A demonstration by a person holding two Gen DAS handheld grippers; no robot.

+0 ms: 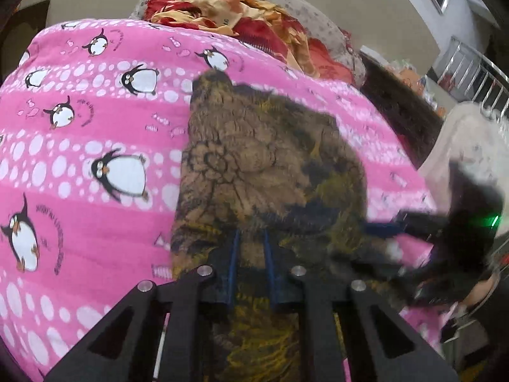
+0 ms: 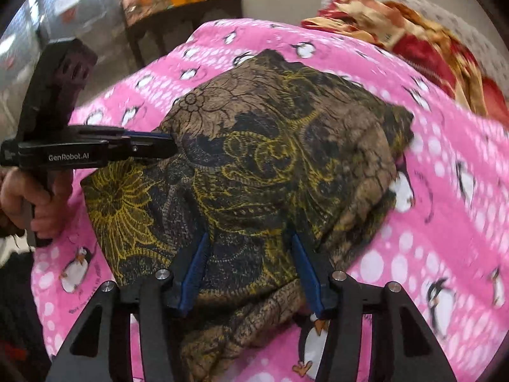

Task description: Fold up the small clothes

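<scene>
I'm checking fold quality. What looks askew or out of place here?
The brown patterned garment lies bunched and lopsided on the pink penguin sheet, edges uneven. Red-orange clothes sit heaped behind.

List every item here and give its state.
Brown garment: partly folded, bunched on the sheet.
Left gripper: shut on the garment's edge.
Right gripper: open, fingers spread over the garment.
Pink sheet: spread flat under the garment.
Red and yellow cloth: crumpled in a heap at the far end.
</scene>
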